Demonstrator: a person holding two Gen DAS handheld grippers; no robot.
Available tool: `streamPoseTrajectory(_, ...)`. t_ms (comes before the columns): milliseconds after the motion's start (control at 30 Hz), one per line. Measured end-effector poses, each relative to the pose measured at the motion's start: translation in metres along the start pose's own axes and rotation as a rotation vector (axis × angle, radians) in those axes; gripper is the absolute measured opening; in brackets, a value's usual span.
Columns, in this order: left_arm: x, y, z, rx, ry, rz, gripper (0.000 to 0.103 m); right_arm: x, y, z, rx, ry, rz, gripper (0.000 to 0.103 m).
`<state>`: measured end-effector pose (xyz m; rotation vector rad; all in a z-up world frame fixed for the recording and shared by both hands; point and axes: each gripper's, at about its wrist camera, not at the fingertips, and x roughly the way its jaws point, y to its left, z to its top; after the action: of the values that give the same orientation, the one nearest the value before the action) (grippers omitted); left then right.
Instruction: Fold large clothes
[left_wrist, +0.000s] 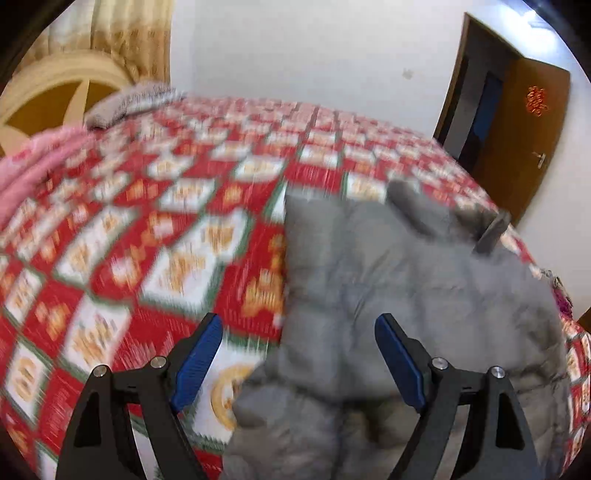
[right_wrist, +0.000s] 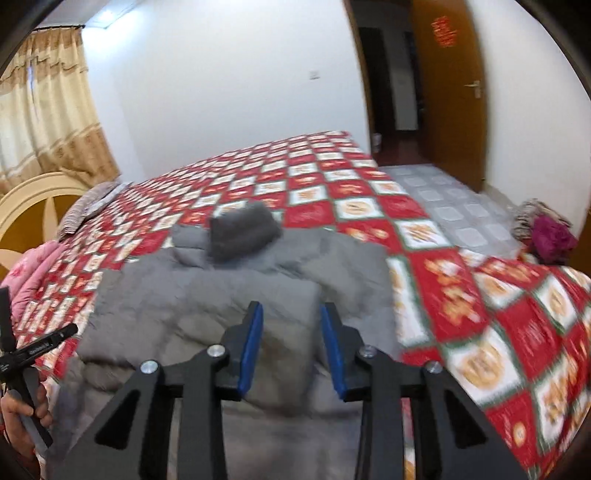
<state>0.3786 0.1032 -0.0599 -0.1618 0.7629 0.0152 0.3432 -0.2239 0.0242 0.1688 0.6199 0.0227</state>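
Both grippers' open jaws hover over grey jacket (right_wrist: 236, 295).

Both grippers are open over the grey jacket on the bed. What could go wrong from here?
1. The jacket is puffy; the right gripper may pinch only its top layer.
2. The jacket lies near the bed edge and could slide off.
3. The left gripper straddles the jacket's side and may catch the bedspread.

One grey jacket (right_wrist: 236, 295), two hand-held grippers (left_wrist: 297, 350).
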Motion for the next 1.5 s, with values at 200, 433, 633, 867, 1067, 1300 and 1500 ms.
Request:
streamPoseTrajectory(200,0.008,-0.029,0.073,0.005,0.015,0.002,0.085,0.078,0.021,0.001,-0.053,0.132,-0.026,0.036)
streamPoseTrajectory(433,0.052,-0.072,0.104,0.082,0.042,-0.012,0.085,0.103,0.016,-0.025,-0.136,0.216,-0.069,0.038)
streamPoseTrajectory(633,0.114,-0.063,0.076,0.002,0.152,0.002,0.085,0.086,0.005,0.052,0.046,0.174,0.052,0.072)
streamPoseTrajectory(867,0.135,-0.068,0.046,0.022,0.106,0.058,0.085,0.158,0.027,0.111,0.172,0.271,0.016,0.073)
streamPoseTrajectory(1067,0.136,-0.08,0.033,0.098,0.083,0.086,0.085,0.201,0.033,0.105,0.128,0.377,-0.065,0.073)
streamPoseTrajectory(1300,0.13,-0.07,0.041,0.074,0.104,0.008,0.085,0.183,0.007,0.068,0.091,0.411,-0.069,0.015)
streamPoseTrajectory(1500,0.103,-0.073,0.084,0.042,0.047,-0.06,0.085,0.175,-0.019,0.018,0.086,0.271,-0.027,0.012)
